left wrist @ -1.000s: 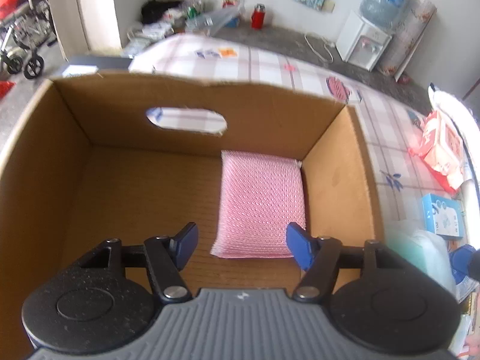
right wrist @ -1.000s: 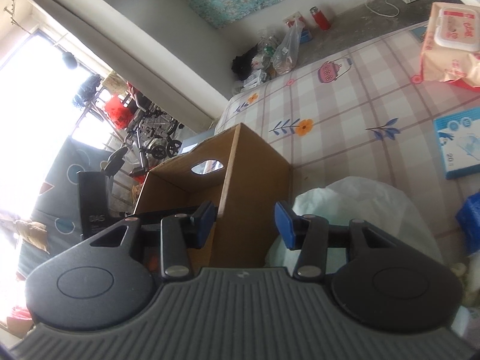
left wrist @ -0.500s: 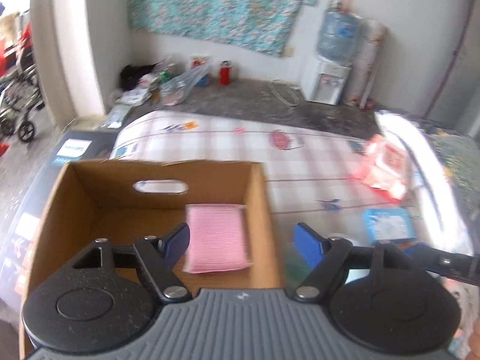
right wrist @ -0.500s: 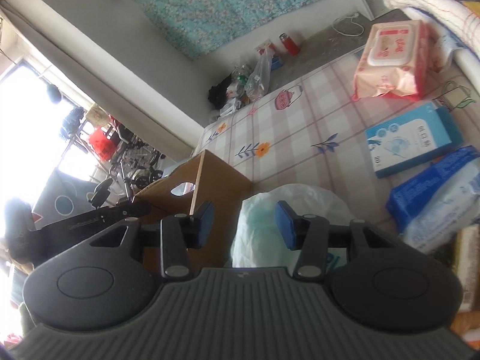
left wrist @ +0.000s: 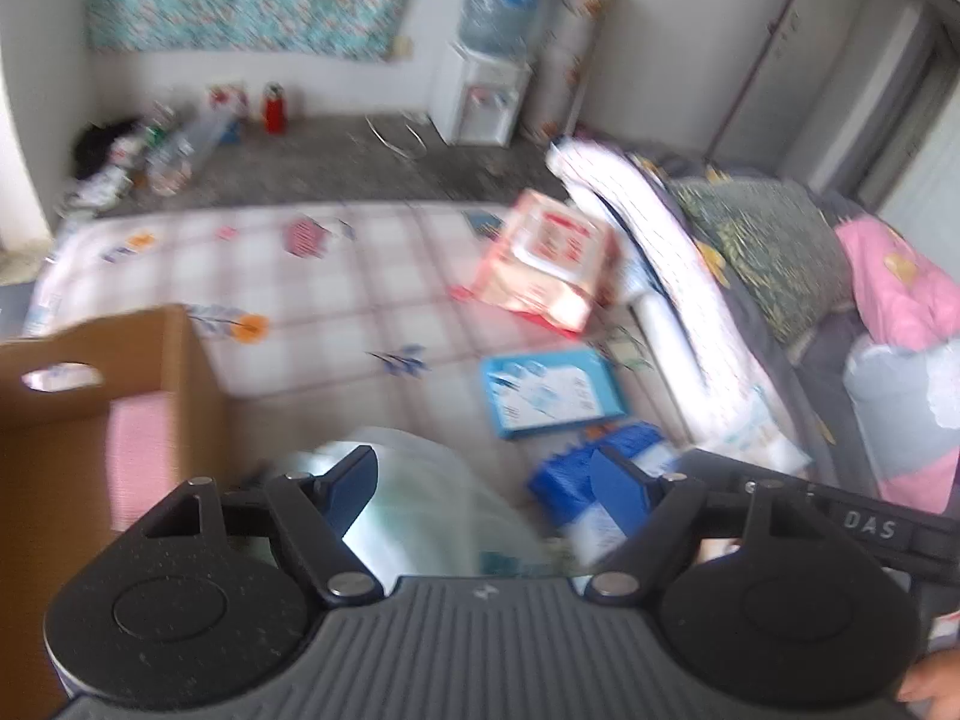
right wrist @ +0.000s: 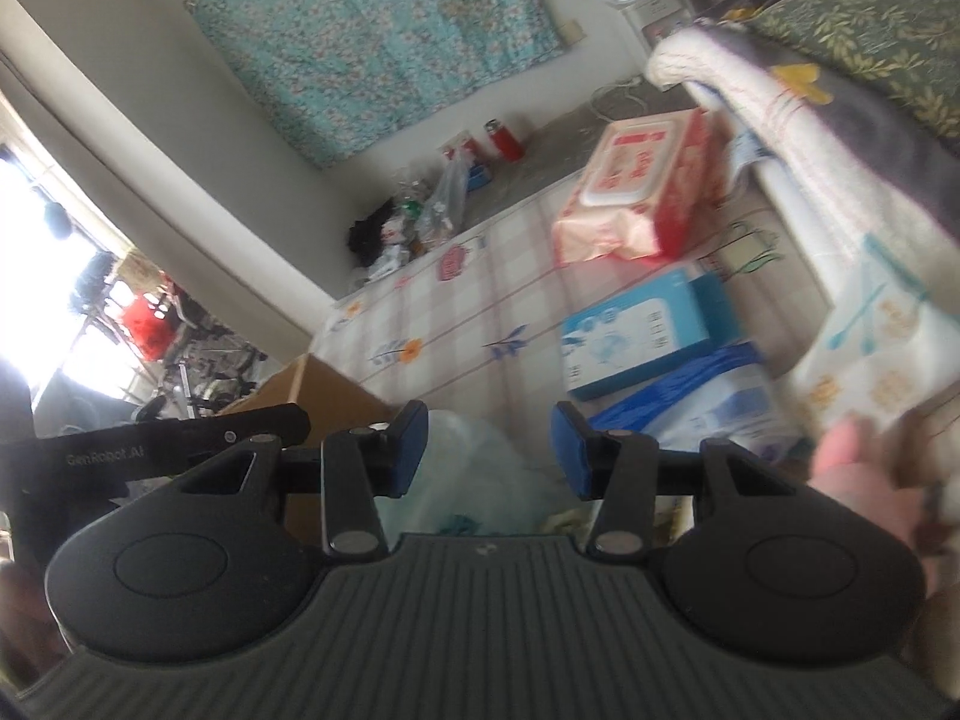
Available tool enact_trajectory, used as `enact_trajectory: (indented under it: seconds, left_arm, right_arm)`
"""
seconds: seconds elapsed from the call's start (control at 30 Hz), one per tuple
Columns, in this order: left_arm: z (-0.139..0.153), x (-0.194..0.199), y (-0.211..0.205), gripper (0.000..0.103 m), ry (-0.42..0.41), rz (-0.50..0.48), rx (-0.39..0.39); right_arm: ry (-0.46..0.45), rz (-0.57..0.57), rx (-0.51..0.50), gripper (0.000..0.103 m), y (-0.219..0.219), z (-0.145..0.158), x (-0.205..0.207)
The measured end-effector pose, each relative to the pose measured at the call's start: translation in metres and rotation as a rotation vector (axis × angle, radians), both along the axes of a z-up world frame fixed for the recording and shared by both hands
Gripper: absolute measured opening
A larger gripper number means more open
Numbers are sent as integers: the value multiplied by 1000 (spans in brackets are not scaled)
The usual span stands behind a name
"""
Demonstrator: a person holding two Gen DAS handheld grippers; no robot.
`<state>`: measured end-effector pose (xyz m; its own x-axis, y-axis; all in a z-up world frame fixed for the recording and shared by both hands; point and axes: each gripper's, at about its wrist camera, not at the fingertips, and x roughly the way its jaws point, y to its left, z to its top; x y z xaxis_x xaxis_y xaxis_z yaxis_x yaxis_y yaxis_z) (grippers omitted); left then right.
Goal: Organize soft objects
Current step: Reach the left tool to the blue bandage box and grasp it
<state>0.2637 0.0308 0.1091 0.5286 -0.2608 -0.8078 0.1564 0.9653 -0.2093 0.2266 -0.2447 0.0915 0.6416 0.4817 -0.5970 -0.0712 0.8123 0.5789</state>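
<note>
A brown cardboard box [left wrist: 90, 420] stands at the left with a pink knitted cloth [left wrist: 138, 456] lying inside it. My left gripper [left wrist: 486, 480] hangs open above a translucent plastic bag [left wrist: 420, 510] of pale green stuff, beside the box, with nothing between its fingers. My right gripper [right wrist: 489, 447] is also open, over the same bag [right wrist: 480, 468], and holds nothing. The box corner [right wrist: 324, 390] shows to its left. The left gripper's arm [right wrist: 150, 444] crosses the right wrist view at the left.
On the checked bedsheet [left wrist: 336, 300] lie a red-and-pink wipes pack [right wrist: 636, 192], a light blue box [right wrist: 636, 330] and a dark blue pack [right wrist: 690, 408]. A folded blanket [left wrist: 678, 276] and a pillow [left wrist: 774, 240] bound the right side. A hand [right wrist: 858, 480] shows at the right.
My left gripper rose out of the box and swung right over the plastic bag, its jaws wider; the pink cloth stayed in the box. My right gripper also swung right, away from the box.
</note>
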Motion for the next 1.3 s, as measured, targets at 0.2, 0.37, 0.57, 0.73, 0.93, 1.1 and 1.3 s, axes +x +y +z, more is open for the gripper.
enact_trajectory:
  seconds: [0.2,0.37,0.57,0.73,0.93,1.1,1.3]
  left_arm:
    - [-27,33,-36,77,126,2,-47]
    - [-61,64,-59,65,218,21,-67]
    - [-100,101,-73,45,305,43,-62]
    - [-127,124,-80,33,364,56,-40]
    - [-146,134,-79,31,401,62,-14]
    - [-149,142,-77,29,377,88,20]
    - [-149,153,-63,30,353,174,33]
  right_arm:
    - [34,-52,-101,46,-38,-16,32]
    - [117,-74,-127,46,-57,-41,83]
    - [227,-68,-132,45,-61,-81,145]
    - [290,-65,-120,44,-55,-111,180]
    - [295,-66,-137,44,-49,-124,204]
    - [306,-51,-141,45,-49,-131,215]
    - [331,-2,-71,45,-43,-136,219]
